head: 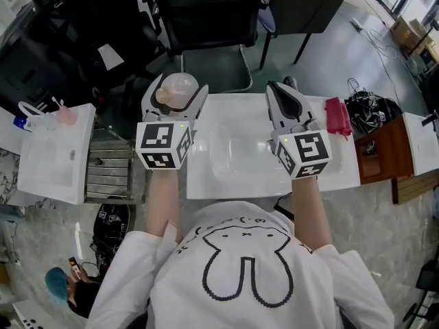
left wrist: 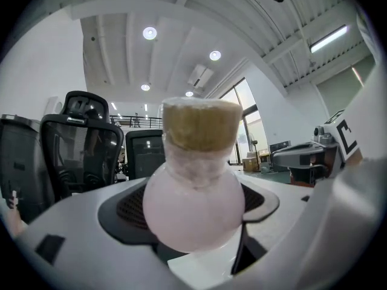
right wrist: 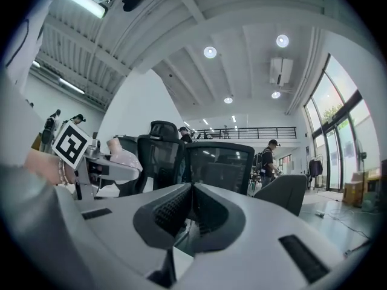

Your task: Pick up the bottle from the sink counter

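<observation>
We have left tongs (head: 178, 92) clamped round the bottle's (left wrist: 193, 205) belly, cork up so it seats, apparently lifted over the counter's (head: 233, 184) far-left corner; right tongs (head: 282, 88) pressed together, empty, clear.

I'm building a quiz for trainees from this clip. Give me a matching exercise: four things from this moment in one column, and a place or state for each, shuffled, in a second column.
Things:
1. pink bottle
2. right gripper
3. red cloth
4. grey chair

Places or states:
A. lies at the right end of the sink counter
B. jaws together, nothing held
C. stands on the floor beyond the counter
D. clamped in the left gripper

Pairs: 1-D, 2-B, 3-A, 4-C.
</observation>
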### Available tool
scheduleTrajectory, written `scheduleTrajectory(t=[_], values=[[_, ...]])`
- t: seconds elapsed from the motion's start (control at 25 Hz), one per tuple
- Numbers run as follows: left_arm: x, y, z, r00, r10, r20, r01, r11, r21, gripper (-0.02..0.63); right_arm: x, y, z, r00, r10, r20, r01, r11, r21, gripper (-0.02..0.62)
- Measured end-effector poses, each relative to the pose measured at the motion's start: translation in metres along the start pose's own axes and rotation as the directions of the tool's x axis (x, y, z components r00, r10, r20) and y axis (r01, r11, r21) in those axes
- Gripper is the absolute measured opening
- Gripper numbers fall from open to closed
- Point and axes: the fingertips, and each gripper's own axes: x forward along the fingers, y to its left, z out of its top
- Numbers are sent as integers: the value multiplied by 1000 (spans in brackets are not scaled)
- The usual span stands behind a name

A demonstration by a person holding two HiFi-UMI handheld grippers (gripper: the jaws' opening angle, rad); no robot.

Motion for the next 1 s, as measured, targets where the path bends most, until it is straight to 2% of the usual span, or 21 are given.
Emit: scheduleTrajectory(t=[0.24, 0.52, 0.8, 1.0], values=[[-10, 8, 21, 999, 15, 40, -17, 999, 52, 403, -11, -19, 25, 997, -58, 41, 61, 996, -64, 31], [-20, 18, 46, 995, 30, 96, -38, 997, 75, 403, -27, -38, 49, 987, -134, 89, 142, 985, -93, 31], [-25, 21, 68, 988, 41, 149, -57, 993, 107, 403, -38, -44, 54, 982, -165, 93, 175, 979, -107, 31], [-28, 24, 73, 984, 45, 170, -62, 993, 100, 403, -42, -43, 58, 978, -182, 106, 194, 975, -108, 31]])
